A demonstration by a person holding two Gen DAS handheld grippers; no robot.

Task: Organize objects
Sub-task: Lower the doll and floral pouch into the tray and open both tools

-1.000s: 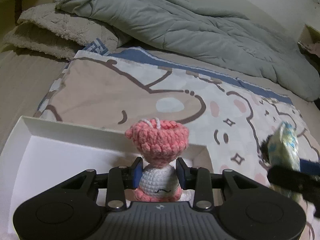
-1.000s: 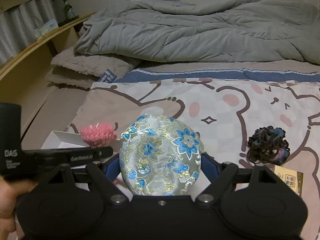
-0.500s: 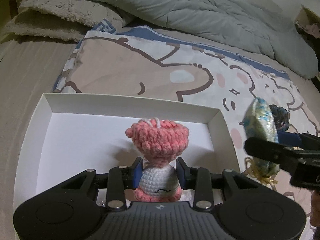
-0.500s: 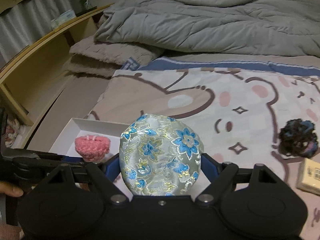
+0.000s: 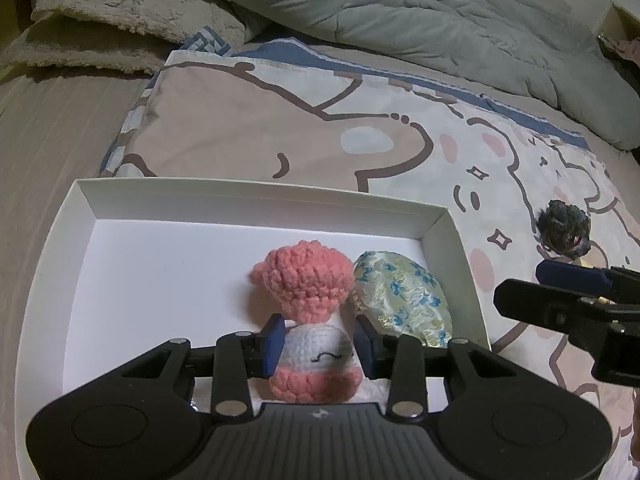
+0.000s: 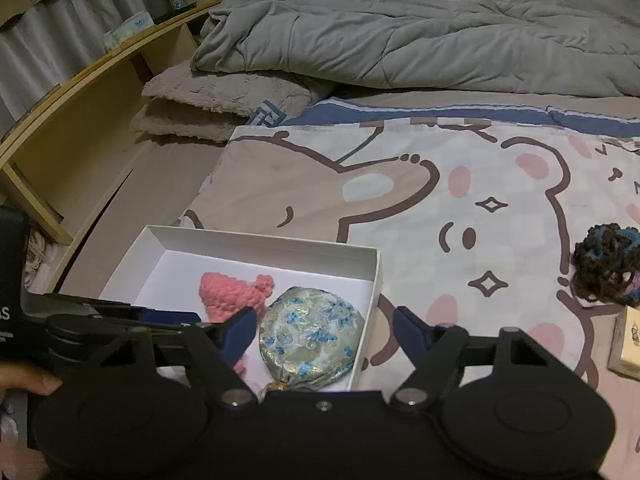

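Observation:
A pink-and-white crochet doll (image 5: 304, 284) hangs low inside the white box (image 5: 240, 196), and my left gripper (image 5: 318, 340) is shut on its white body. Beside it on the right, a silver pouch with blue flowers (image 5: 400, 300) lies on the box floor. In the right wrist view the pouch (image 6: 312, 332) sits below and between the fingers of my right gripper (image 6: 324, 332). Those jaws are closing, but the pads stand clear of the pouch. The doll's pink head (image 6: 228, 292) shows just left of the pouch, within the box (image 6: 260, 240).
A dark yarn scrunchie (image 6: 604, 272) and a small beige card box (image 6: 628, 340) lie on the cartoon bedsheet to the right. A grey duvet (image 6: 400, 28) and folded beige blankets (image 6: 220, 100) lie behind. A wooden shelf (image 6: 80, 120) runs along the left.
Both grippers came over the white box. The pouch left the right gripper, whose fingers spread, and now lies in the box. The doll stays gripped, lower in the box.

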